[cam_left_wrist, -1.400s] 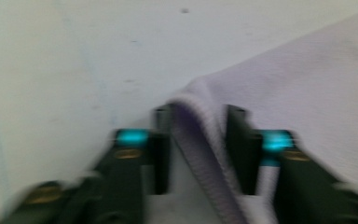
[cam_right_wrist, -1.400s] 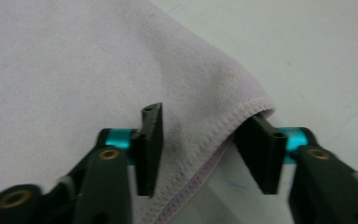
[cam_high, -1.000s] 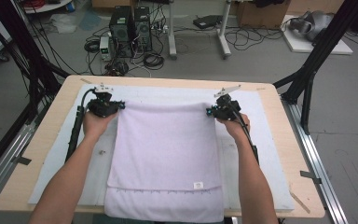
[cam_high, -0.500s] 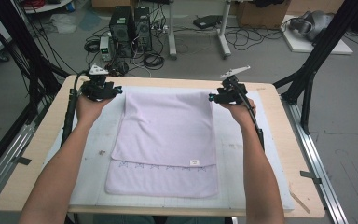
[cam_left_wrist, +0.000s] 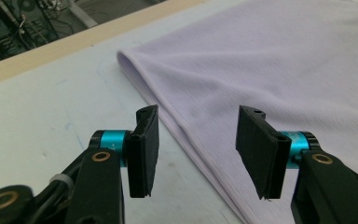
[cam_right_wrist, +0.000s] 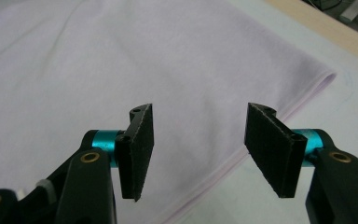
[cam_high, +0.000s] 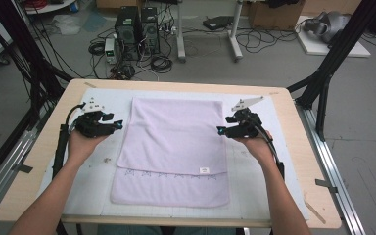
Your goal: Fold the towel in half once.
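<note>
Lilac towel [cam_high: 176, 142], label overhead only

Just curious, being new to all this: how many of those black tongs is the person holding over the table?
2. The left tongs sit at the lilac towel's left edge, the right tongs at its right edge; both open, gripping nothing.

Your pale lilac terry-cloth towel [cam_high: 174, 147] lies flat mid-counter, folded over itself so the top layer stops short, leaving a strip of the lower layer showing nearest you.
</note>
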A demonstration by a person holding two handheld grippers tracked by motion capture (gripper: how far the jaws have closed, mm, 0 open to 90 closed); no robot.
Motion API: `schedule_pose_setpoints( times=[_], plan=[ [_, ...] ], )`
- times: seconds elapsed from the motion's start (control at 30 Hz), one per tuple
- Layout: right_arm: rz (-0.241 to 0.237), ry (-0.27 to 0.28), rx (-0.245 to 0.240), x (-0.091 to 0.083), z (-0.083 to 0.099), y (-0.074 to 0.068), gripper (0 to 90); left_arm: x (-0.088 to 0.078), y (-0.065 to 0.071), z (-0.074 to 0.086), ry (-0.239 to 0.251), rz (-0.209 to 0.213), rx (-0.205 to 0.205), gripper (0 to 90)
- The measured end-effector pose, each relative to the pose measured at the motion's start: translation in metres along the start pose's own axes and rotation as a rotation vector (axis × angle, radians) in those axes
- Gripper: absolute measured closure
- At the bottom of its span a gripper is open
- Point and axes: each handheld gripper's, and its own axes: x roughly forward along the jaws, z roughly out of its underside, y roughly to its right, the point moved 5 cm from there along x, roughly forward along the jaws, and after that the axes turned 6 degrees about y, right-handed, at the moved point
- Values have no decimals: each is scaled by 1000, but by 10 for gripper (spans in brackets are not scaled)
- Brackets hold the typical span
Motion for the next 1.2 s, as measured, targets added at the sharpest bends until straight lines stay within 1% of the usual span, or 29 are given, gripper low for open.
schedule_pose_setpoints(
  times=[0.03, 0.1, 0.17, 0.2, 0.23, 0.27, 0.3, 0.33, 0.4, 0.43, 0.5, 0.53, 0.57, 0.6, 0.63, 0.67, 0.77, 0.83, 0.9, 0.93, 0.97, 1.0, 1.03, 1.07, 1.1, 1.13, 1.17, 1.2],
  plan=[
    [0, 0, -3, -1, 3, -3, 423, 0, 4, 6, -14, 16, 0, 494],
    [-25, 1, 10, -3, 13, -10, 423, -1, 9, 17, -54, 28, 24, 493],
    [-41, 5, -5, -5, 20, -20, 420, -3, 13, 25, -55, 50, 20, 486],
    [-54, 4, -12, -5, 24, -24, 417, -4, 15, 28, -67, 61, 17, 481],
    [-60, 6, -20, -6, 26, -28, 415, -6, 17, 30, -69, 71, 14, 465],
    [-70, 4, -22, -7, 29, -32, 415, -9, 20, 31, -53, 75, 21, 460],
    [-77, 4, -29, -8, 31, -35, 413, -12, 22, 32, -46, 79, 25, 465],
    [-75, 2, -32, -8, 33, -37, 409, -15, 25, 33, -38, 89, 21, 463],
    [-86, 7, -22, -10, 37, -40, 415, -20, 32, 36, -24, 104, 25, 465],
    [-87, 18, -20, -11, 40, -41, 415, -22, 34, 37, -17, 112, 22, 465],
    [-98, 16, -12, -12, 45, -44, 422, -26, 41, 40, -15, 128, 41, 477],
    [-110, -3, -7, -12, 47, -47, 421, -28, 45, 42, -14, 133, 50, 481],
    [-109, -22, -22, -12, 49, -51, 419, -29, 48, 43, -9, 140, 52, 489],
    [-107, -32, -33, -13, 49, -53, 420, -30, 53, 45, -10, 152, 65, 499],
    [-107, -32, -48, -13, 50, -58, 431, -30, 56, 47, -15, 154, 70, 512],
    [-115, -16, -59, -14, 51, -61, 451, -30, 58, 49, -22, 163, 71, 512],
    [-126, -23, -64, -11, 60, -67, 484, -27, 63, 56, -42, 181, 77, 526],
    [-129, -27, -67, -10, 66, -69, 499, -26, 66, 59, -72, 199, 93, 546],
    [-131, -31, -63, -8, 73, -71, 524, -26, 70, 59, -77, 213, 113, 575],
    [-131, -39, -62, -7, 74, -71, 525, -27, 73, 59, -72, 215, 120, 595],
    [-132, -57, -56, -6, 76, -72, 527, -27, 74, 59, -78, 218, 125, 605],
    [-134, -63, -65, -4, 77, -73, 539, -27, 74, 61, -92, 225, 126, 605],
    [-138, -63, -67, -3, 77, -74, 557, -26, 75, 62, -106, 223, 123, 605],
    [-137, -62, -75, -2, 77, -75, 570, -25, 75, 65, -124, 217, 135, 605],
    [-140, -74, -81, 0, 78, -77, 590, -24, 76, 67, -135, 221, 142, 606],
    [-143, -90, -94, 2, 80, -77, 605, -23, 77, 69, -135, 222, 141, 614],
    [-139, -91, -100, 4, 81, -78, 610, -22, 77, 71, -136, 222, 141, 630],
    [-139, -85, -95, 4, 81, -78, 613, -22, 77, 73, -128, 226, 131, 644]
  ],
)
